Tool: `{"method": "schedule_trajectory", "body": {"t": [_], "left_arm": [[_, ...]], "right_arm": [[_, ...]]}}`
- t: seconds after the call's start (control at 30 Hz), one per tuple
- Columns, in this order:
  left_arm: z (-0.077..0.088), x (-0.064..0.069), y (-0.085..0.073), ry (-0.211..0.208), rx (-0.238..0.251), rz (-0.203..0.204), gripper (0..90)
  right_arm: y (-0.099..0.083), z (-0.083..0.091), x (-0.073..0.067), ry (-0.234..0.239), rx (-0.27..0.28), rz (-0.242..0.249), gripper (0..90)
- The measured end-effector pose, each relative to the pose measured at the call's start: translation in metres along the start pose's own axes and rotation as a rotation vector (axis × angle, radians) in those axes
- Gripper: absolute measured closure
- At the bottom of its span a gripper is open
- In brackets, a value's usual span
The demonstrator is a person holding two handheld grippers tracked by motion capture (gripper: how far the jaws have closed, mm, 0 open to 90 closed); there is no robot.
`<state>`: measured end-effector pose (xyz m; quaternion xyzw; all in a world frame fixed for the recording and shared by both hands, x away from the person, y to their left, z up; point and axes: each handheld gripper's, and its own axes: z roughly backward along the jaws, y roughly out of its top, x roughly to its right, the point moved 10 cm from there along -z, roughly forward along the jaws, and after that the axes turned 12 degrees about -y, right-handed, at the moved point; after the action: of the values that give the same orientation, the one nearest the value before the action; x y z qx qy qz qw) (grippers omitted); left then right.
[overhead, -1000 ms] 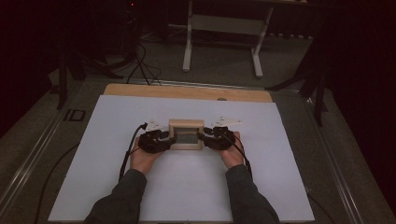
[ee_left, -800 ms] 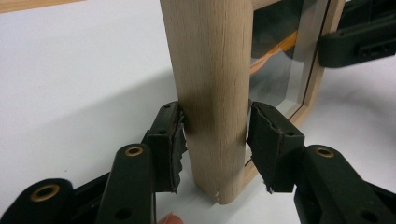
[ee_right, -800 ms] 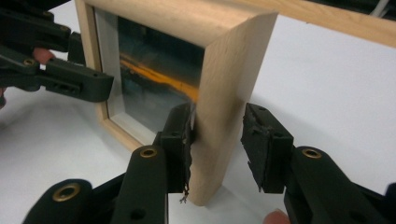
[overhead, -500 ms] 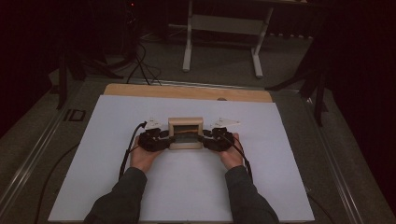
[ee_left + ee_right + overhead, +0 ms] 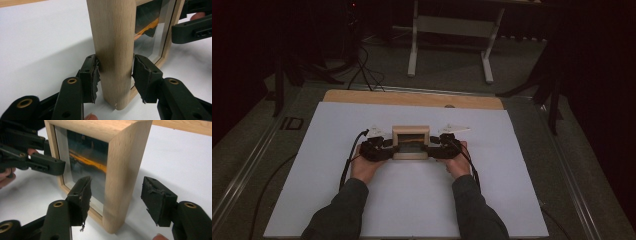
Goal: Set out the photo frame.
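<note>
While a person's forearms are reaching in from the near edge, the tabletop [image 5: 362, 200] is lying under a white sheet, with a bare strip of wood running along its far side. A wooden frame [image 5: 410, 142] is standing upright near the middle of that sheet, its glazed front facing the person, and a dark picture with an orange streak is showing behind the glass.

The left hand [image 5: 363, 167] and the right hand [image 5: 457, 164] are flanking the frame, each one carrying a black claw with a cable trailing back over the sheet.

The left claw [image 5: 115, 75] is pinching the frame's left upright: in the left gripper view both ridged pads are pressing flat against the rounded wood, one on either face, low down near the bottom corner, which is resting on the sheet.

The right claw [image 5: 115, 195] is straddling the frame's right upright with its jaws spread; they have just been opening. In the right gripper view the post is standing between the pads, the right pad well clear of the wood and the left pad sitting in front of the glass, without any clamping visible. In that same view the left claw is showing on the far side of the frame.
</note>
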<state>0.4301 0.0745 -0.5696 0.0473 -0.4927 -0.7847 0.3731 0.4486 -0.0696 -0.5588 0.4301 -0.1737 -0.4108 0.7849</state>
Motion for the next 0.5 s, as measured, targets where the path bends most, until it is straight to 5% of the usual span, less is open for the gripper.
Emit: {"method": "schedule_trajectory", "body": {"t": [0.2, 0.5], "left_arm": [[-0.0001, -0.0007, 0.0002, 0.001, -0.006, -0.012, 55.6], [-0.0013, -0.0009, 0.0009, -0.017, -0.001, -0.002, 53.7]], "right_arm": [[0.0001, -0.0032, -0.0047, 0.032, -0.004, -0.013, 40.9], [-0.0031, -0.0007, -0.0076, 0.01, -0.023, 0.027, 43.4]]}}
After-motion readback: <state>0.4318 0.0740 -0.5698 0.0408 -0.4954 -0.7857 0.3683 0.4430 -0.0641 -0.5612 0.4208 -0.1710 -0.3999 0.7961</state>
